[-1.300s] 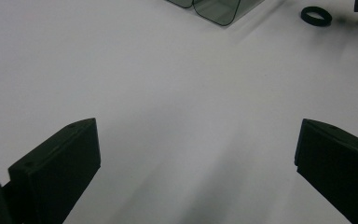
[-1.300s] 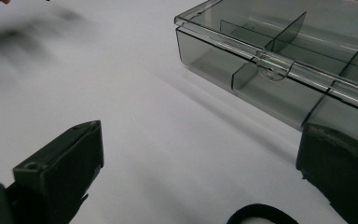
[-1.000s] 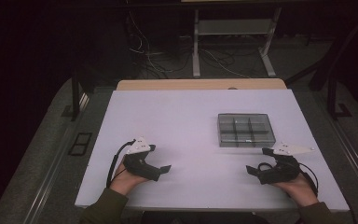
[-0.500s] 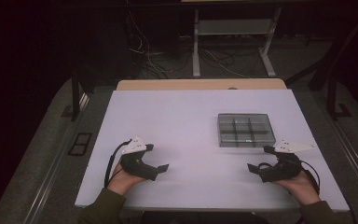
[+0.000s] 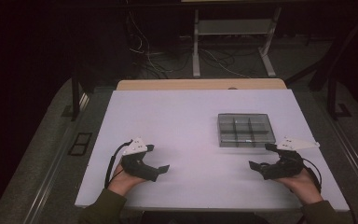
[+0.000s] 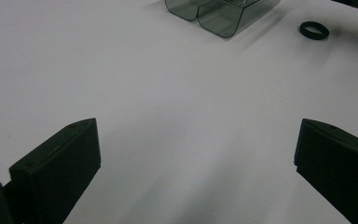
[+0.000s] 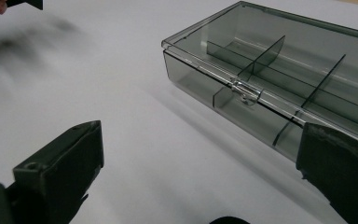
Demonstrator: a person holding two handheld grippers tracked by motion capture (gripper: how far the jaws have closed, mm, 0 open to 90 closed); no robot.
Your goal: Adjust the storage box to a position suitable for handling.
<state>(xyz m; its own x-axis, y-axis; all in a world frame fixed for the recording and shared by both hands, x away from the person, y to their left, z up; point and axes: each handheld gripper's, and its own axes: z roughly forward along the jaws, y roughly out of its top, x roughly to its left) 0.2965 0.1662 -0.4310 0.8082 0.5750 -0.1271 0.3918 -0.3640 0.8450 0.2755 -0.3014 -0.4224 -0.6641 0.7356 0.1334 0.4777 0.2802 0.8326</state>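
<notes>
Nothing looked started: my left gripper and right gripper had jaws wide and empty, the box closed at two o'clock on the desk.

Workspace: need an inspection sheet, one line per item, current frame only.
Surface: white table, bare apart from two items.
Job's things: smoky clear box with dividers, lid shut, clasp facing the person; small black ring on the table beside it.
Clutter: nothing seen.
Grippers: left gripper and right gripper both open, holding nothing, low over the near edge.
Cables: one trails from each gripper; loose cables on the floor behind.
Surroundings: dark room, metal stand beyond the table.
</notes>
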